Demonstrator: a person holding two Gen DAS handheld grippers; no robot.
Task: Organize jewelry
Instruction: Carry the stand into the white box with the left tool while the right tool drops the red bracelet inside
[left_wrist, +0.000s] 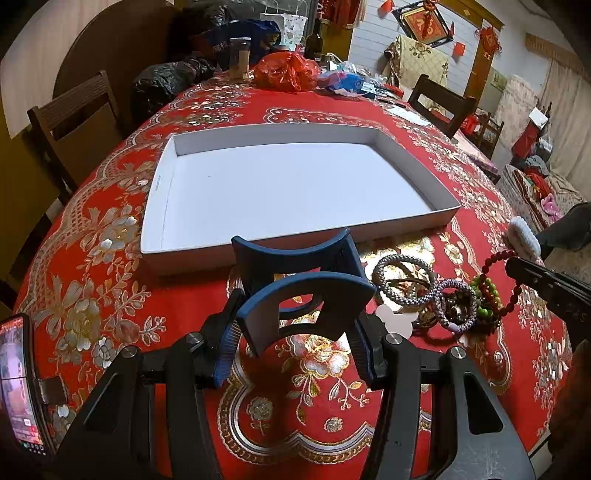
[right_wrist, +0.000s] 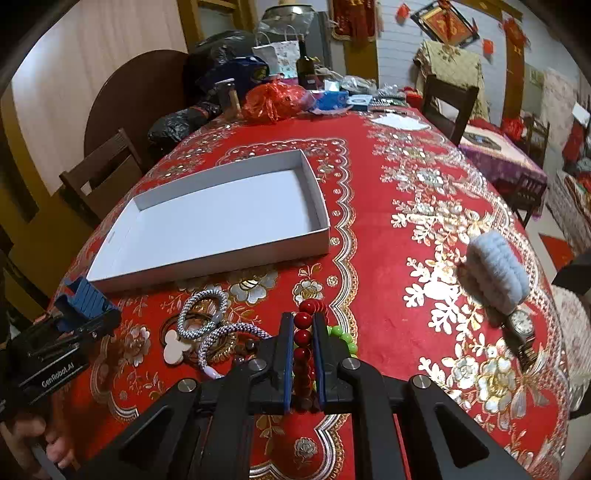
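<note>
Right gripper (right_wrist: 303, 334): clamped on red bead bracelet (right_wrist: 303, 338).
Left gripper (left_wrist: 295, 291): apart, empty.
Technique: lift clear of pile (right_wrist: 221, 332), then lower into white tray (right_wrist: 207, 266).

**Table layout around the tray**

In the left wrist view the tray (left_wrist: 295, 184) sits mid-frame on the tablecloth (left_wrist: 110, 295). The bracelet pile (left_wrist: 439, 299) lies at its lower right; bags and a bottle (left_wrist: 314, 40) crowd the table's far end at the top. In the right wrist view a watch (right_wrist: 521, 325) lies at far right.
</note>
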